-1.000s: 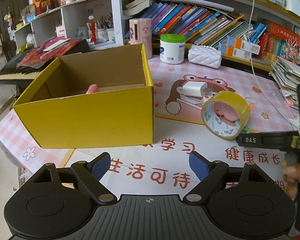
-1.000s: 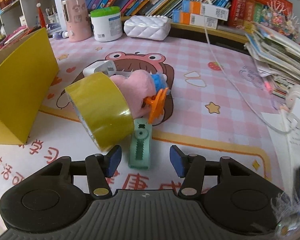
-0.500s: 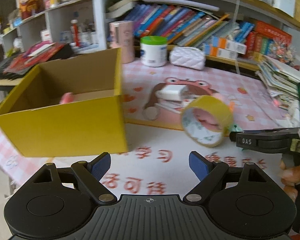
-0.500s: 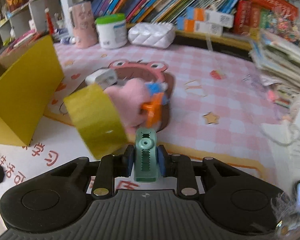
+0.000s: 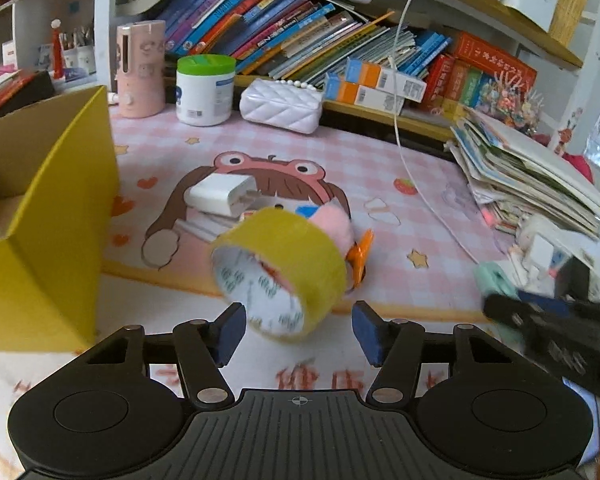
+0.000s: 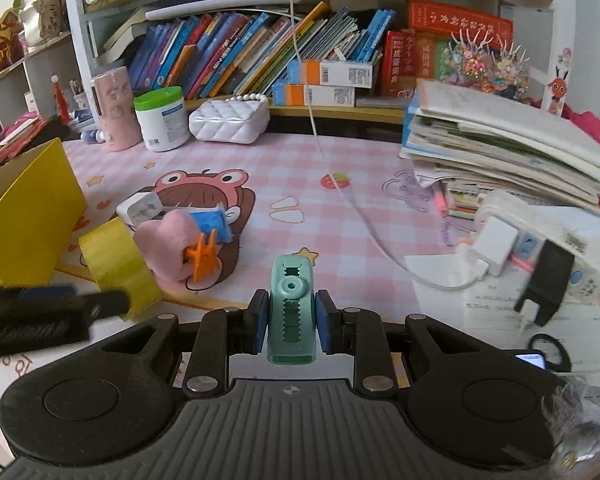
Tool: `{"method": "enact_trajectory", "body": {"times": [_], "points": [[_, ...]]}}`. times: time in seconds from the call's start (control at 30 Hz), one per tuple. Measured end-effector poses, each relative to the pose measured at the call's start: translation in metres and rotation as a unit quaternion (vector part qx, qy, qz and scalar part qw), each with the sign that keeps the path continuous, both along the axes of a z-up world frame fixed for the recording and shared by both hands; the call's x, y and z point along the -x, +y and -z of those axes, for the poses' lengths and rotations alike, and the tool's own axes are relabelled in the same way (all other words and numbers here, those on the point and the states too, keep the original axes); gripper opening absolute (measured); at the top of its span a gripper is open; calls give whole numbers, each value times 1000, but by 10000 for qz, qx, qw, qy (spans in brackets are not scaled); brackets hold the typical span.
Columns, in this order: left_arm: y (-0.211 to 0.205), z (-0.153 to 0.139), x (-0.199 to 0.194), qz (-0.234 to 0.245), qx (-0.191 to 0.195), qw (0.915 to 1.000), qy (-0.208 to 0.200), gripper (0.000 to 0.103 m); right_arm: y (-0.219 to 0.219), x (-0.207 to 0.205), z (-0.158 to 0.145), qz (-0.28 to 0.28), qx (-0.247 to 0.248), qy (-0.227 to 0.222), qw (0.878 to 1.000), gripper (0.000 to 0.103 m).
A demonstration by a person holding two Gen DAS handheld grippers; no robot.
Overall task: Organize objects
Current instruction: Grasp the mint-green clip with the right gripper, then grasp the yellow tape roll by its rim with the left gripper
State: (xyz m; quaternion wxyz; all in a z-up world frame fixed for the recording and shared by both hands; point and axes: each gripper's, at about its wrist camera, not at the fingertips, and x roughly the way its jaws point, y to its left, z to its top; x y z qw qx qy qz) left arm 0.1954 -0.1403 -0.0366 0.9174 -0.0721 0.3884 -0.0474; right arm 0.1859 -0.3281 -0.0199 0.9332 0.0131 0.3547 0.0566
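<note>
A yellow tape roll (image 5: 284, 264) stands on edge on the pink mat, leaning on a pink plush (image 6: 164, 240). My left gripper (image 5: 298, 334) is at the roll with its jaws closing. The roll's lower rim sits between the blue pads (image 5: 230, 332), which show no press on it. My right gripper (image 6: 290, 328) is shut on a mint-green toothed clip (image 6: 290, 308) and holds it above the mat; the clip (image 5: 494, 280) also shows blurred in the left wrist view. An orange claw clip (image 6: 204, 258), a white charger (image 6: 140, 208) and a blue item (image 6: 210, 222) lie by the plush. The yellow cardboard box (image 5: 52, 220) stands open at the left.
A leaning stack of books and papers (image 6: 508, 148) fills the right side, with a power strip (image 6: 540, 240), a white cable (image 6: 360, 216), scissors (image 6: 548, 350) and a phone (image 6: 530, 360) near it. A green-lidded tub (image 5: 204, 90), a pink cup (image 5: 140, 68) and a white quilted purse (image 5: 280, 104) line the back.
My left gripper swung right from the box to the tape roll and its jaws narrowed. My right gripper shut on the green clip and raised it off the mat.
</note>
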Motion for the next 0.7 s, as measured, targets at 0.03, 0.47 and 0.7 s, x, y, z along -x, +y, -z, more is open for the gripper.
{"method": "enact_trajectory", "body": {"times": [0.03,0.47,0.7], "points": [[-2,2,-5,-19,-8,10000,6,56,-2,2,0,-11,31,-10,10000,23],[-23,16,-26,430,-206,9989,31,8,0,6,1,-180,229,18,9996,23],[-10,-3,3,486,-197,9985,-165,7,18,6,1,-360,213,85,9991,23]]}}
